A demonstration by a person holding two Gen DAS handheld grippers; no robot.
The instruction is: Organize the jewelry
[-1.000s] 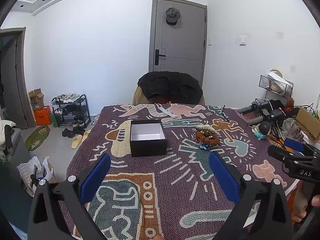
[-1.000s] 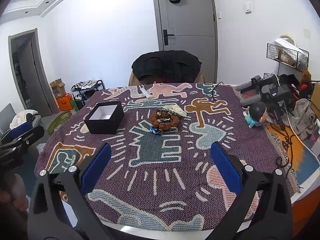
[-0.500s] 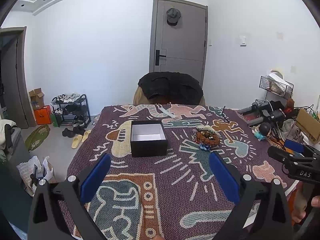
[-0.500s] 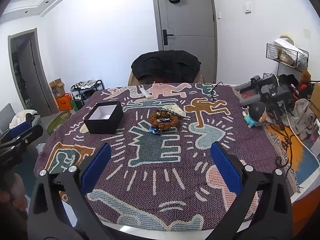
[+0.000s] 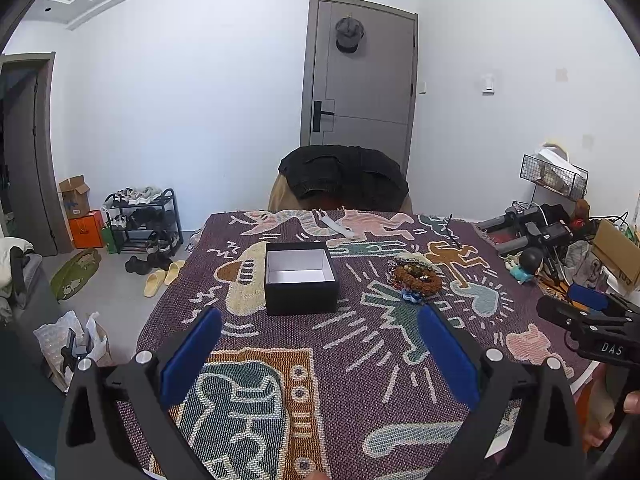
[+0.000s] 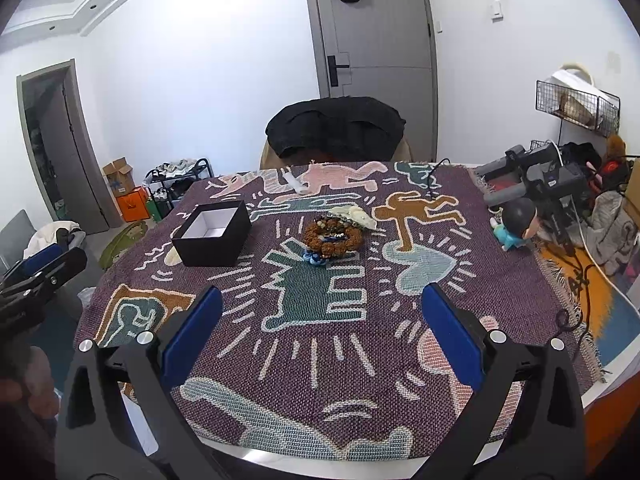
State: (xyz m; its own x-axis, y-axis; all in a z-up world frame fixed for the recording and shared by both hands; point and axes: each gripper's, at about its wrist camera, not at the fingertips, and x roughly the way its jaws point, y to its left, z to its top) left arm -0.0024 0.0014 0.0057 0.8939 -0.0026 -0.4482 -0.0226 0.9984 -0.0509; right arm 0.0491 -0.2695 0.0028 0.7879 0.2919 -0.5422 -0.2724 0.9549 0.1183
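A black open box with a white inside (image 5: pixel 300 276) (image 6: pixel 212 234) stands on the patterned cloth. A pile of beaded bracelets (image 5: pixel 414 278) (image 6: pixel 333 236) lies to its right, brown beads on top, blue ones at the near edge. My left gripper (image 5: pixel 319 354) is open and empty, held above the near part of the table, short of the box. My right gripper (image 6: pixel 318 330) is open and empty, held near the table's front edge, short of the bracelets. Each gripper shows at the edge of the other's view.
The table (image 6: pixel 520 280) carries a purple woven cloth. A white strip (image 6: pixel 294 182) lies near the far edge. A small doll (image 6: pixel 514 224) and black equipment (image 6: pixel 532 176) sit at the right. A chair with a dark jacket (image 6: pixel 336 128) stands behind the table.
The views have shifted only slightly; both grippers stay open and nearly still. The box and bracelets have not moved.
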